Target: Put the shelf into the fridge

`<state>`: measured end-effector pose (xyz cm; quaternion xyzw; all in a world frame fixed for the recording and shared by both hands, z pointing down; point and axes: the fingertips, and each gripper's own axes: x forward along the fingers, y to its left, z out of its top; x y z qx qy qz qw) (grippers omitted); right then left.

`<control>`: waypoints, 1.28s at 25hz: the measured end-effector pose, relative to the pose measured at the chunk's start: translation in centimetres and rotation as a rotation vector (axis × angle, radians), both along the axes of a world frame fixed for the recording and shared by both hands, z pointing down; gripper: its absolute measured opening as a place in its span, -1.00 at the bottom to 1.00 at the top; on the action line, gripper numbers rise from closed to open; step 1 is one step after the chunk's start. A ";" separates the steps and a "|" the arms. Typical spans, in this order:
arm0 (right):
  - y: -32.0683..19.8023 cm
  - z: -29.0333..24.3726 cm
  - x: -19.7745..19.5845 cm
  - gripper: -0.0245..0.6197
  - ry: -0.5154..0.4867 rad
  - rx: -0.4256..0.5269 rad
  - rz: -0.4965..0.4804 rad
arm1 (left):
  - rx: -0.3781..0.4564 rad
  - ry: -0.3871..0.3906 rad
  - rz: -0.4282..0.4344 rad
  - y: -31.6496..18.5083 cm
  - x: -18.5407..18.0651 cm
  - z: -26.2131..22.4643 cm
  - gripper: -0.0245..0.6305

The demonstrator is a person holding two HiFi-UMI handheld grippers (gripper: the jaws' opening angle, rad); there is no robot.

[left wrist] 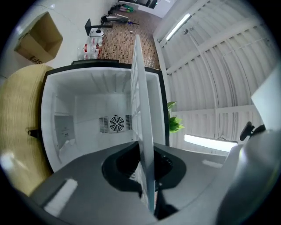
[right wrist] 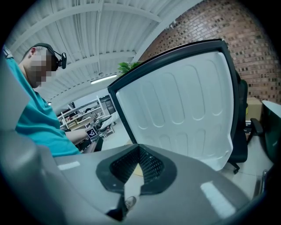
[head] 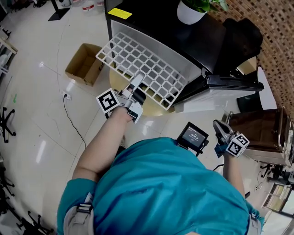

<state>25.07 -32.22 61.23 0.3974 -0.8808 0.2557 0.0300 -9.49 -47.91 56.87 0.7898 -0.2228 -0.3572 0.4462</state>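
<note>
Your left gripper [head: 138, 83] has its jaws clamped on the near edge of the white wire shelf [head: 143, 64]. That edge is pinched flat between them in the left gripper view. From the jaws, the shelf's long axis runs straight away from you towards the open fridge [left wrist: 83, 110]. Its far edge is at the mouth of the cavity, but how far in it has gone can't be judged. The fan grille [left wrist: 116, 124] on the back wall sits just left of the shelf's line, so the aim looks roughly square to the opening.

Your left hand is the one doing the work. Your right gripper [head: 220, 131] hangs low, well apart from the shelf, beside the swung-open fridge door [head: 229, 83]. Its jaws are drawn nearly together with nothing between them.

The next push probably depends on levelling the shelf onto the side-wall ledges.

As for writing, the yellow label [head: 120, 13] on the fridge top, the small screen [head: 193, 135] at your waist and the print on the cardboard box [left wrist: 37, 41] are all too small or blurred to read.
</note>
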 end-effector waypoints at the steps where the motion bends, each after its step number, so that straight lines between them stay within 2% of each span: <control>1: 0.1 0.1 0.0 -0.92 0.001 -0.002 -0.001 | 0.006 0.012 -0.017 -0.1 -0.1 -0.3 -0.85; 7: 0.4 0.5 -0.3 -0.92 0.008 -0.016 -0.004 | -0.028 0.113 -0.121 0.4 -0.3 -0.6 -0.85; 10: 0.6 0.6 -0.3 -0.92 0.009 -0.017 -0.005 | -0.009 0.152 -0.152 1.0 -0.3 -1.5 -0.85; 17: 0.7 0.8 -0.2 -0.92 0.011 -0.021 -0.005 | 0.048 0.154 -0.167 0.7 0.6 -2.4 -0.85; 18: 0.8 0.9 -0.2 -0.92 0.011 -0.021 -0.004 | 0.034 0.140 -0.162 0.7 0.7 -2.1 -0.85; 19: 0.9 0.9 -0.2 -0.92 0.011 -0.021 -0.003 | -0.017 0.116 -0.161 0.7 0.8 -1.2 -0.85; 22: 0.9 1.0 -0.2 -0.92 0.009 -0.019 -0.001 | -0.325 0.012 -0.172 1.2 0.6 3.7 -0.85; 23: 0.9 1.0 -0.2 -0.92 0.008 -0.019 0.000 | -0.383 -0.004 -0.172 1.3 0.6 4.4 -0.85; 26: 0.8 0.9 -0.2 -0.92 0.006 -0.019 0.001 | -0.404 -0.001 -0.152 1.3 1.0 4.2 -0.86; 30: 0.6 0.7 -0.1 -0.92 0.000 -0.012 0.008 | -0.336 0.068 -0.086 0.9 1.6 2.2 -0.86; 32: 0.5 0.6 0.0 -0.92 -0.001 -0.007 0.014 | -0.365 0.034 -0.085 1.0 1.3 3.0 -0.86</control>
